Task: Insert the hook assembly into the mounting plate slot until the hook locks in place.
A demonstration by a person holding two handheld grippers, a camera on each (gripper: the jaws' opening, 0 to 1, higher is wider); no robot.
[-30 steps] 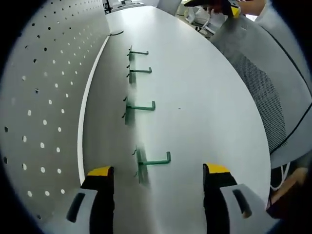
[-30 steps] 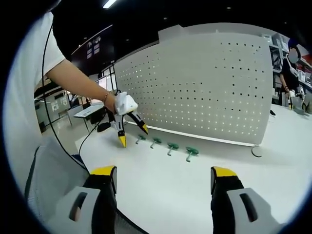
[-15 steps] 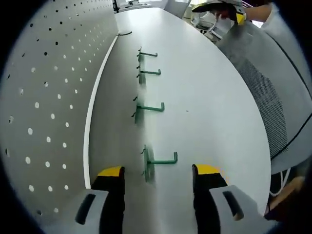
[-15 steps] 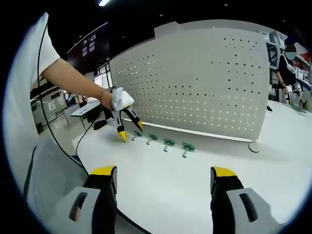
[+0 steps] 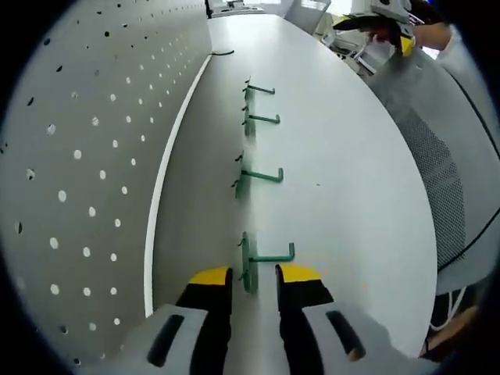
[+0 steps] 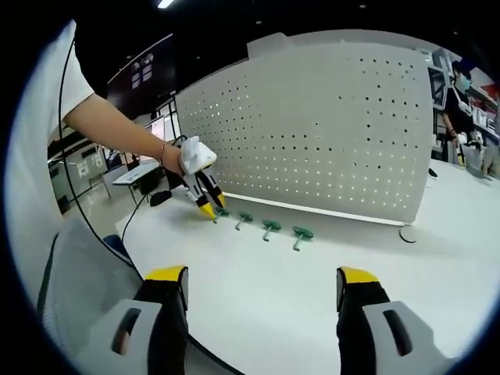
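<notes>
At lower centre the left claw (image 5: 251,283) pinches the nearest hook (image 5: 262,259), light, stiff wire best held by its backplate, while the right claw (image 6: 262,301) gapes.

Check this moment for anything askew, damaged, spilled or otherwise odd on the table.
Nothing stands out. Four green hooks lie in a neat row on the white table beside the upright pegboard, none bent or scattered. The left hand-held gripper has its jaws narrowed around the nearest hook; the right hand-held gripper hangs open.
</notes>
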